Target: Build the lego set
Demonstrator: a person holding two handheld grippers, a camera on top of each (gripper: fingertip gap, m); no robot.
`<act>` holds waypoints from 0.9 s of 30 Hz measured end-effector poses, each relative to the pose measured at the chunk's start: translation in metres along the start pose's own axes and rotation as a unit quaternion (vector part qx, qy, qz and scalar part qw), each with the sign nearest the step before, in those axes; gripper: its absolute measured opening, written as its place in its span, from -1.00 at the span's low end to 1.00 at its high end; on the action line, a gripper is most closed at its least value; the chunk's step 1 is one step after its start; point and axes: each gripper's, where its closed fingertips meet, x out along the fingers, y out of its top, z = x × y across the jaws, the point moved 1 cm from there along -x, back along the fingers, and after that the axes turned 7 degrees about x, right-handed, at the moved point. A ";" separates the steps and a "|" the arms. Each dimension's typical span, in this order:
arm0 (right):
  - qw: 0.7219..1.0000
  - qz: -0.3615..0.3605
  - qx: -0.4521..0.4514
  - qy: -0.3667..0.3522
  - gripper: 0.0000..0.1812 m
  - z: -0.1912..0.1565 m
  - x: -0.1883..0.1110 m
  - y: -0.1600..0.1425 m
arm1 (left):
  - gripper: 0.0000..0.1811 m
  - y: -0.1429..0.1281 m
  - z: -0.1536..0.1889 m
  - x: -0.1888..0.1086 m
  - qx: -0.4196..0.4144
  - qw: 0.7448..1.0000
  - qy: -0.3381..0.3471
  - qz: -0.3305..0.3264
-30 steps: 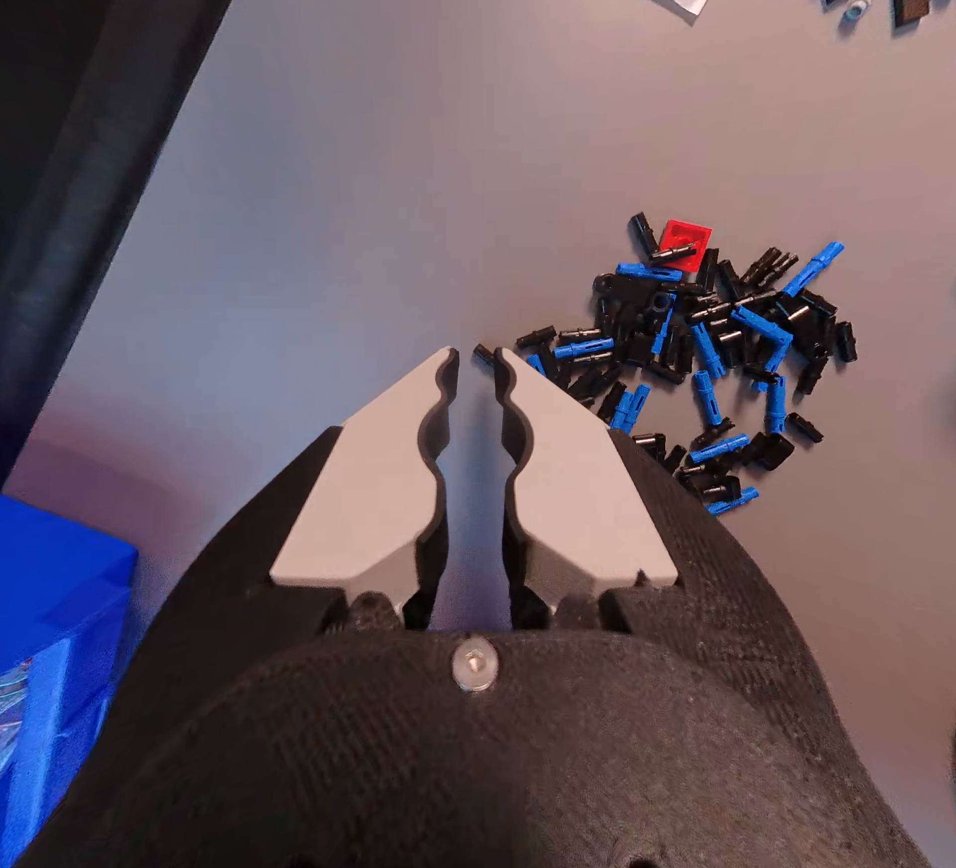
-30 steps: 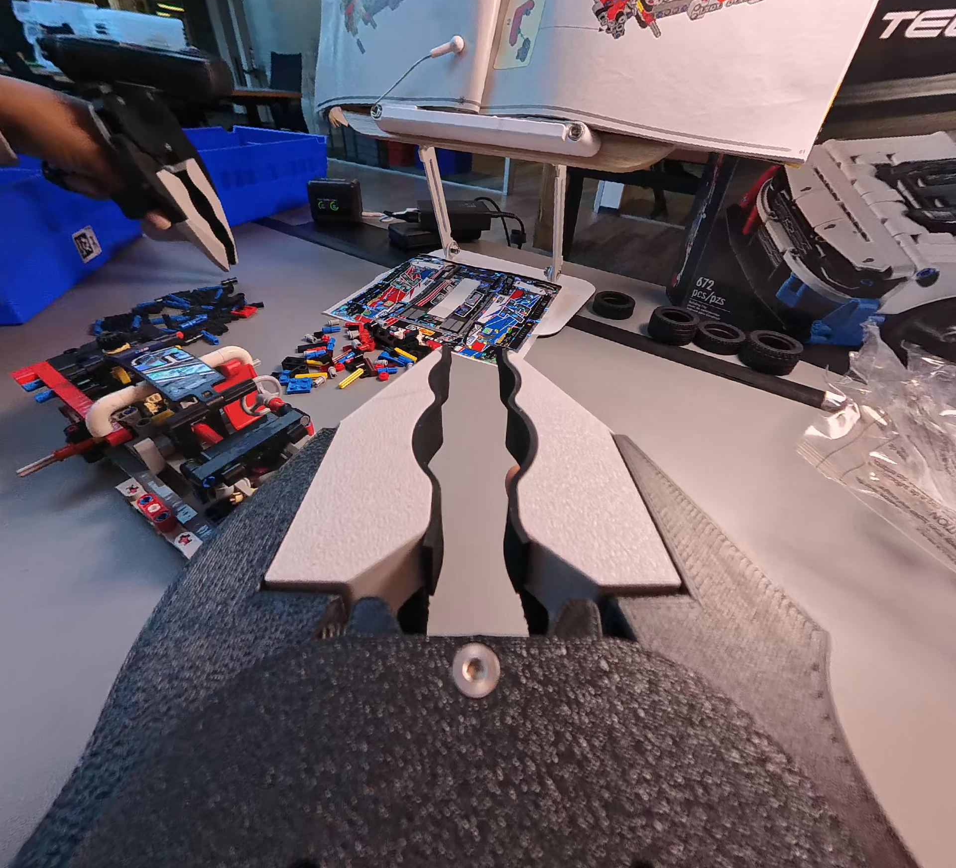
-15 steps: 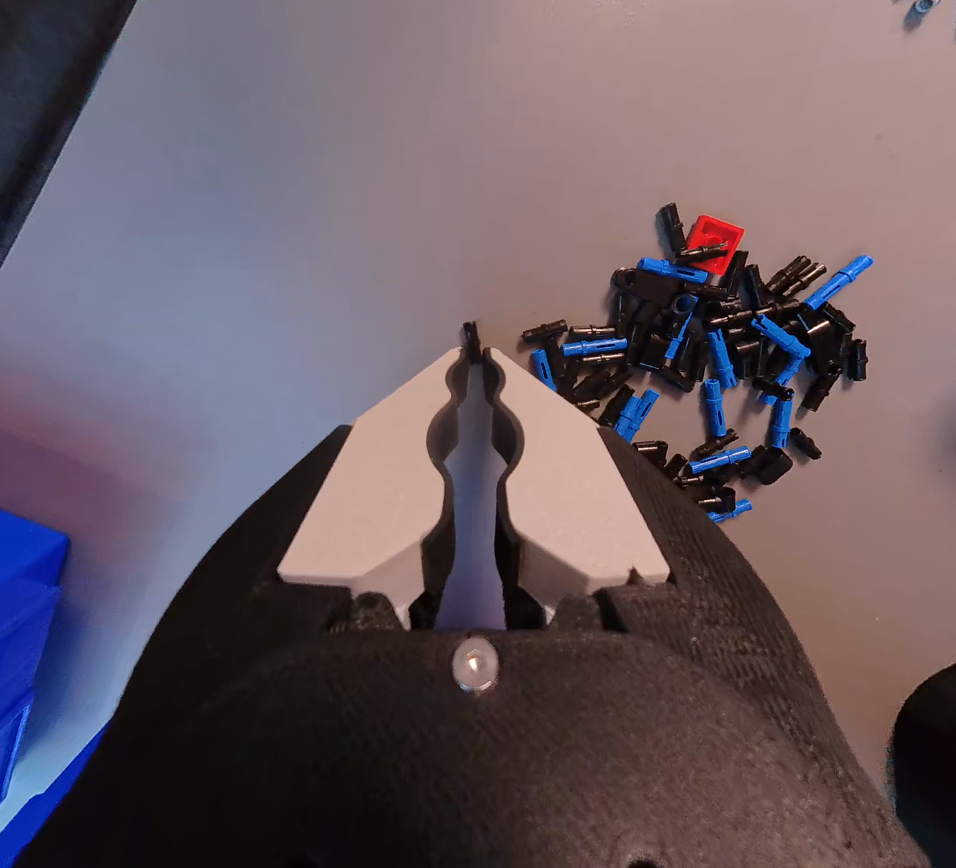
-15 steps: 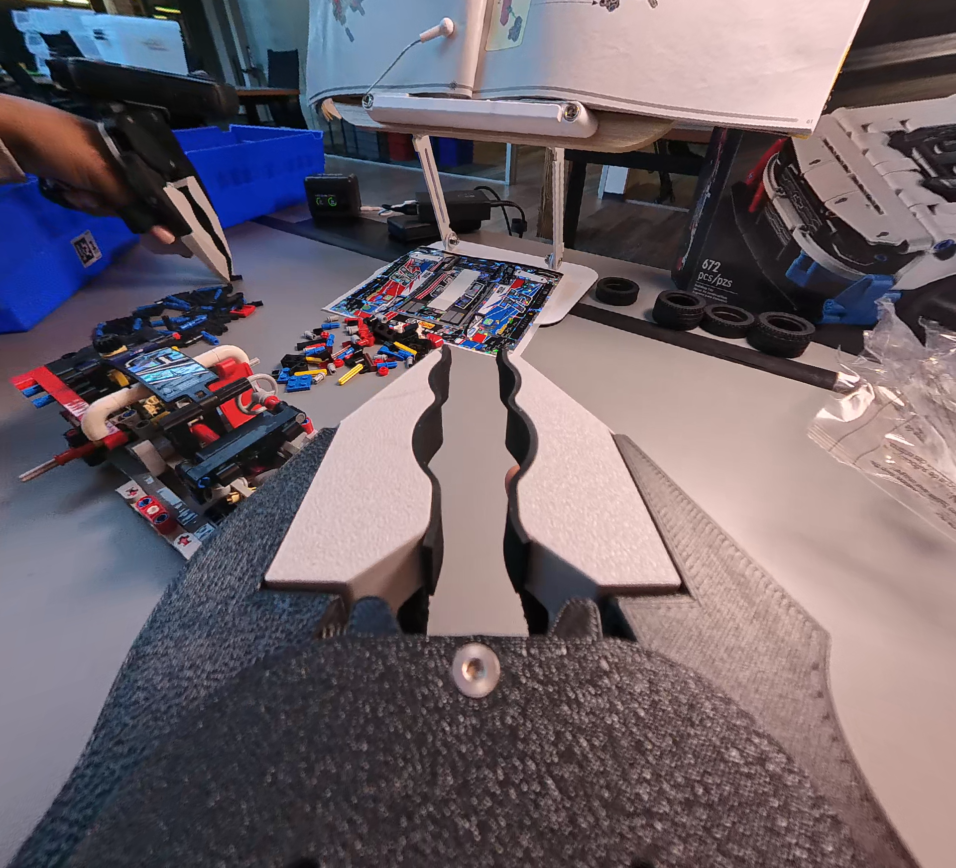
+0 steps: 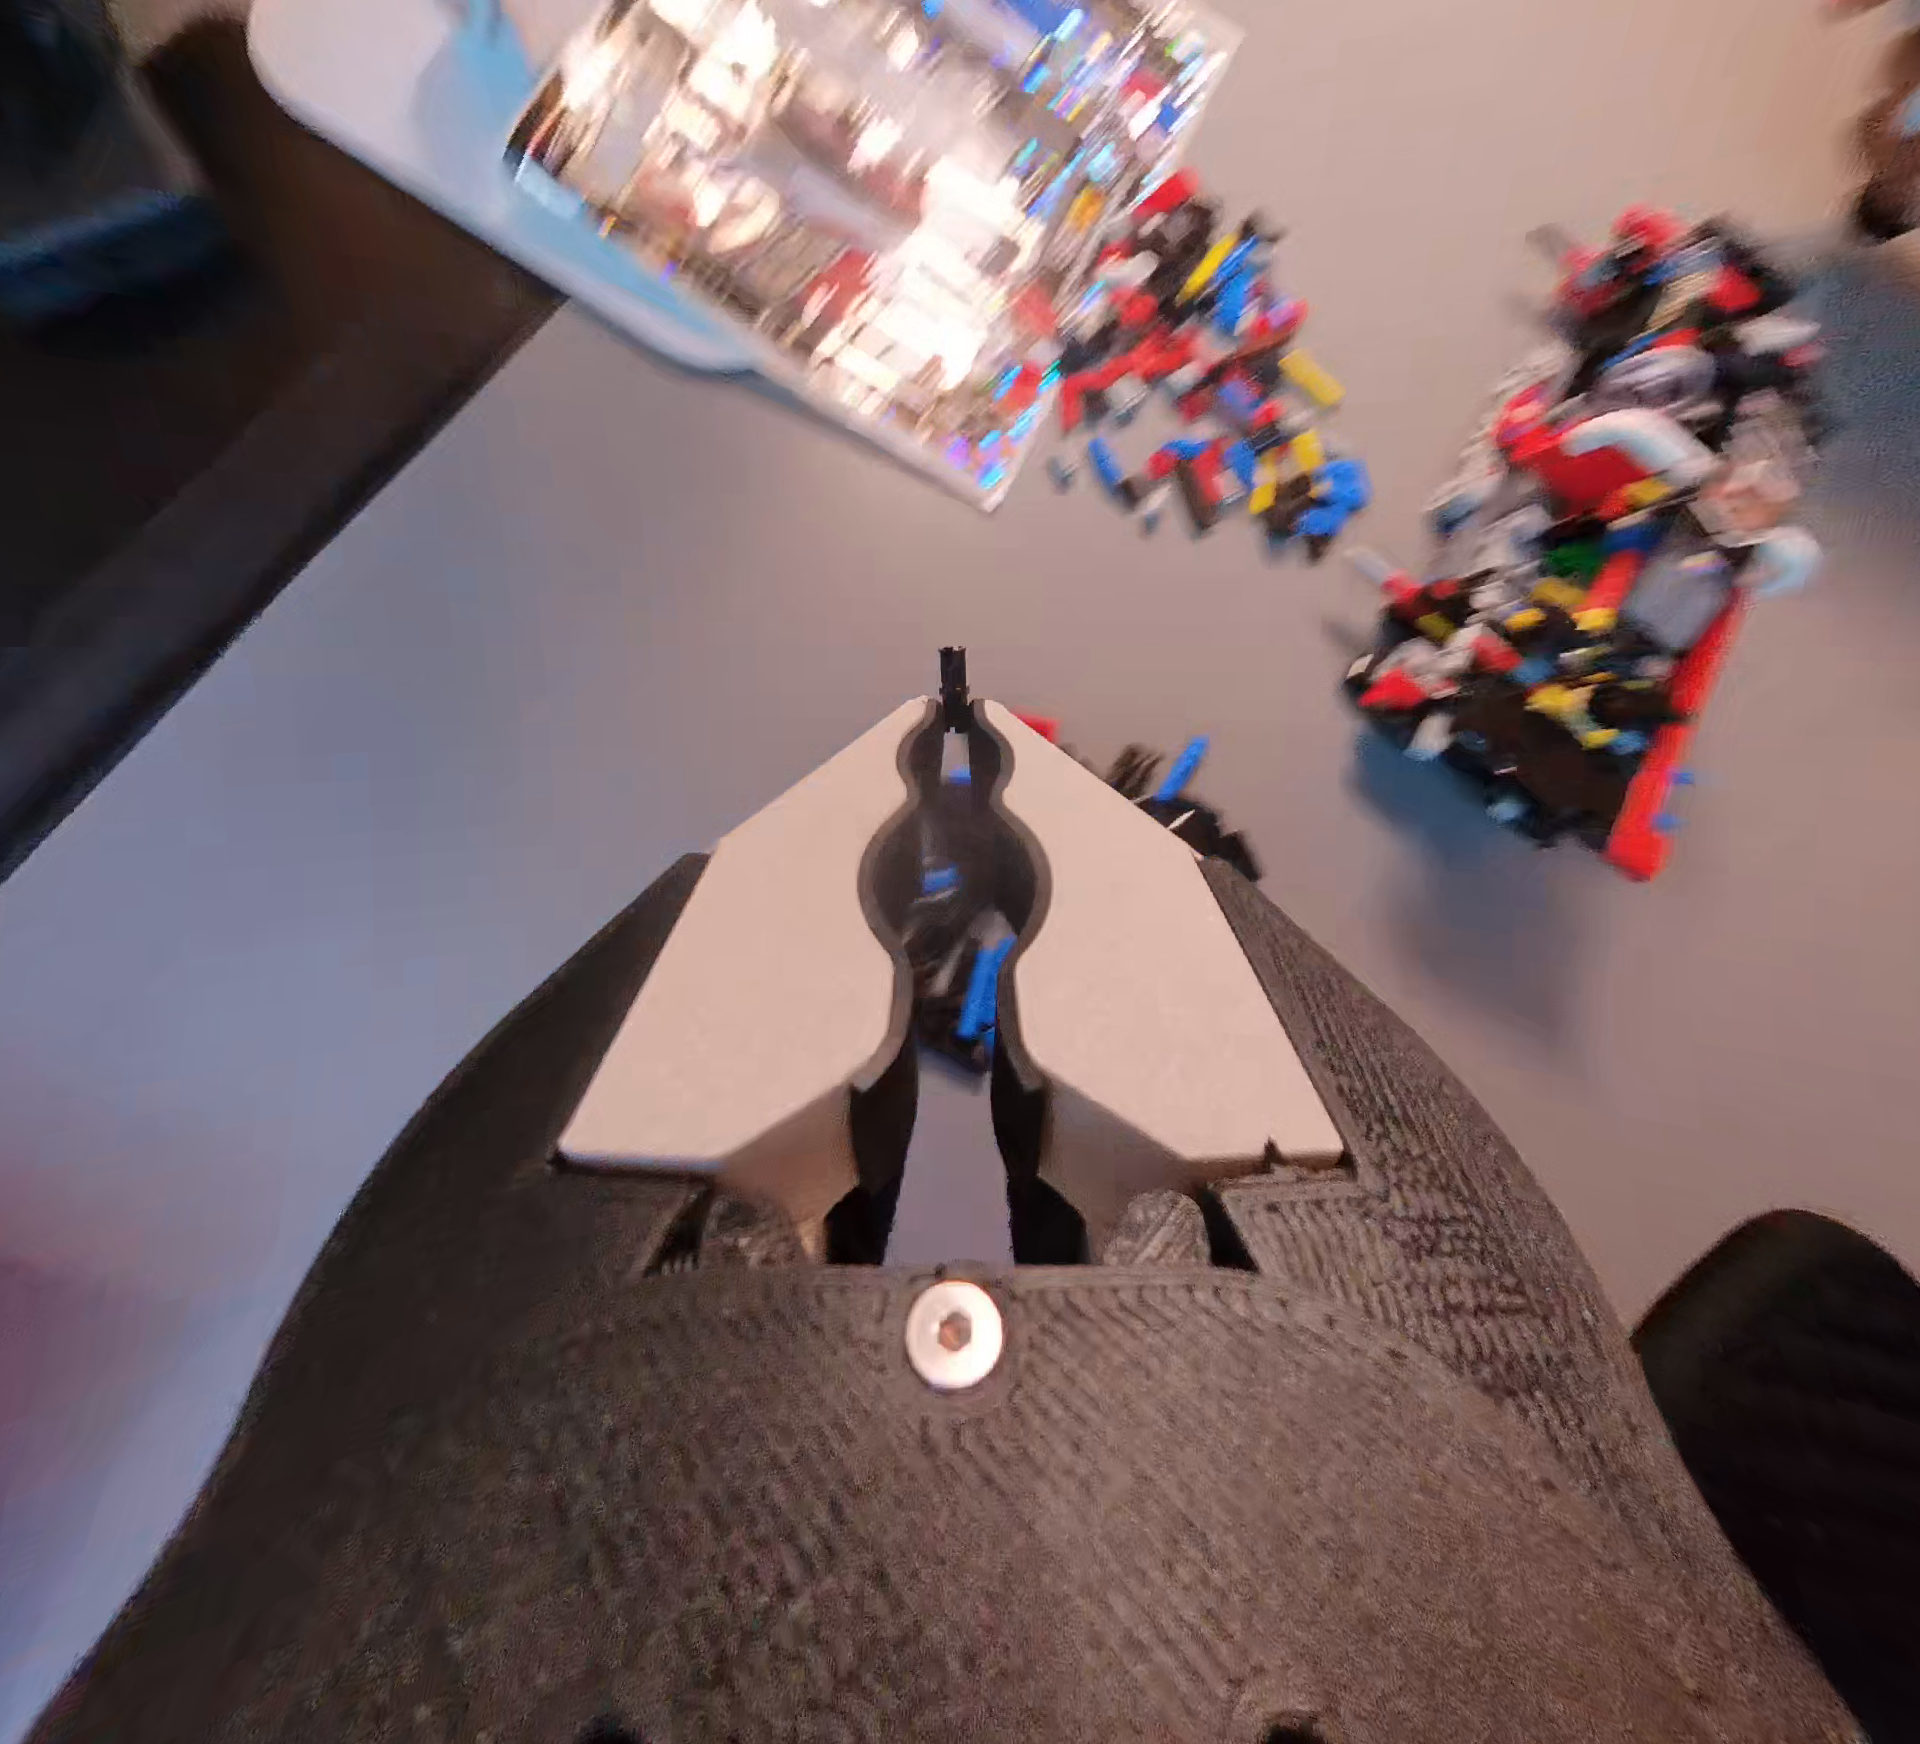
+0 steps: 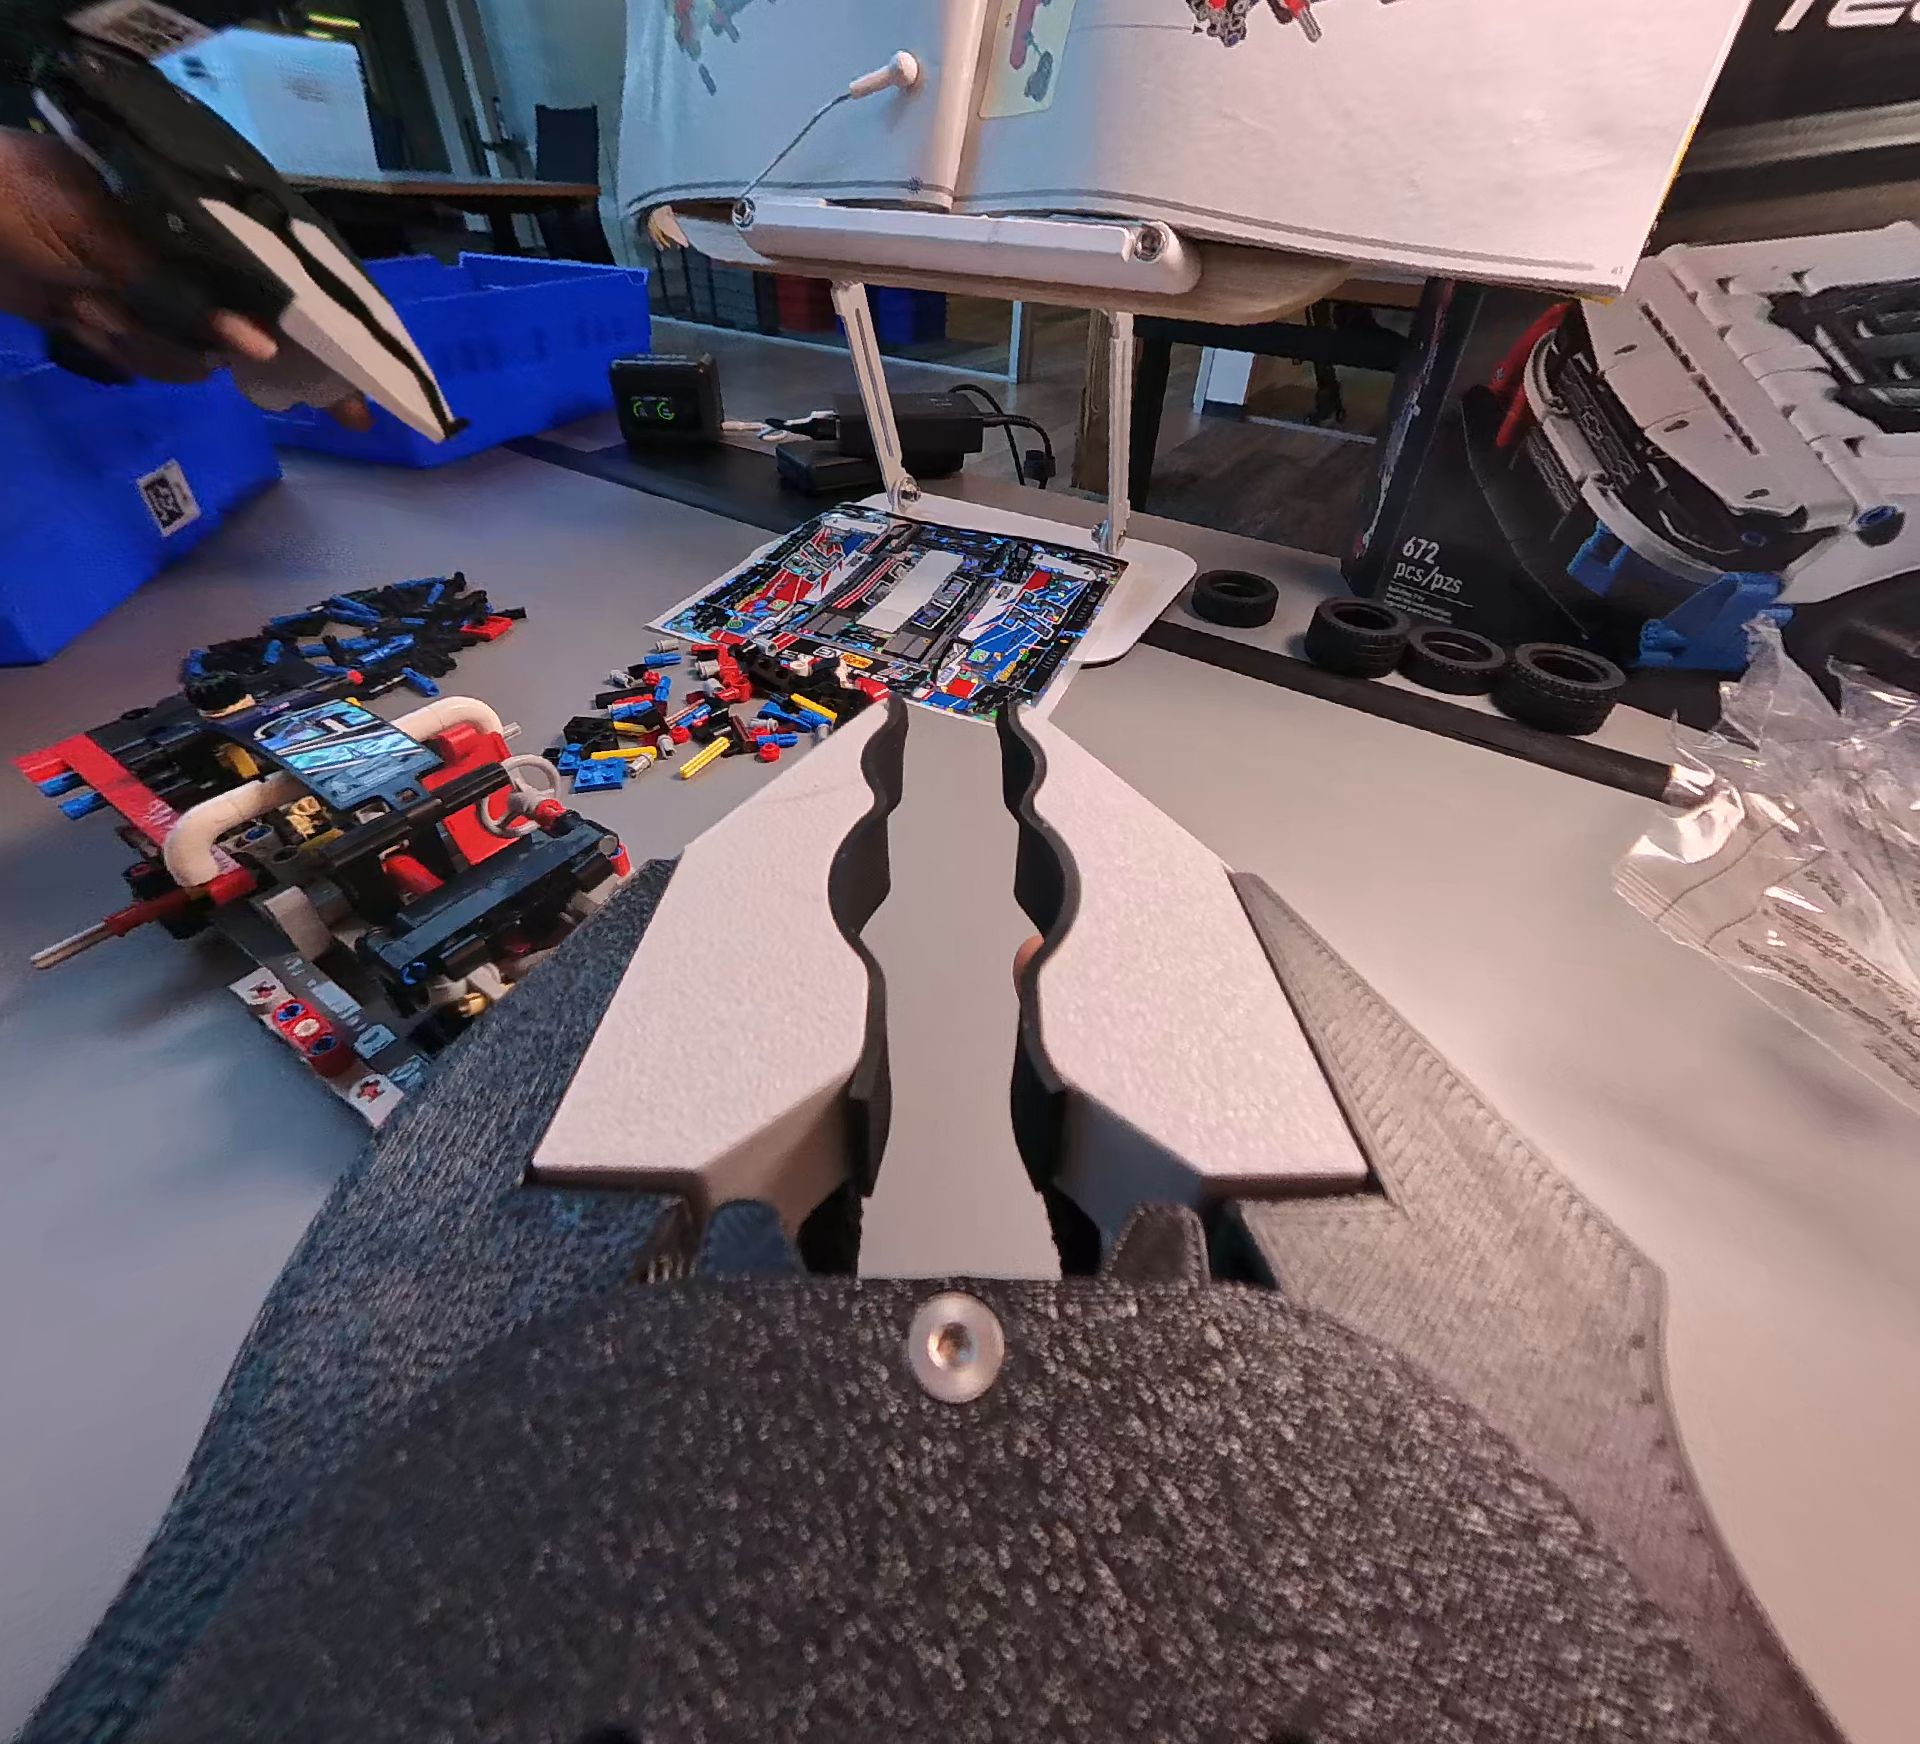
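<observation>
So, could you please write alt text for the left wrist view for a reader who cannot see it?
The left tongs are shut on a small black pin above a grey table. Blurred beyond them lie a shiny sticker sheet, loose bricks and a half-built model.

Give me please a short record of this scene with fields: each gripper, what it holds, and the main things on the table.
left gripper: shut on a black pin, lifted above the table
right gripper: open, empty, low over the table
model: partly built, on the table's left
pin pile: behind the model
mixed parts: beside the sticker sheet
tyres: four, at right
</observation>
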 end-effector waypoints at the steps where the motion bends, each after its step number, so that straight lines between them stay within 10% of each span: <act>1: 1.000 0.003 -0.006 0.003 -0.83 -0.002 0.000 0.002 | -0.98 0.016 0.018 -0.005 0.012 0.999 -0.026 0.040; 7: 0.982 0.003 -0.073 0.176 -0.84 -0.078 0.000 0.028 | -0.98 0.077 0.145 -0.015 0.086 0.968 -0.160 0.173; 13: 0.922 -0.024 -0.174 0.344 -0.76 -0.159 -0.018 0.042 | -0.97 0.083 0.248 0.014 0.147 0.940 -0.278 0.131; 27: 0.890 -0.040 -0.185 0.415 -0.96 -0.186 -0.043 0.029 | -0.97 0.070 0.294 0.030 0.191 0.933 -0.302 0.048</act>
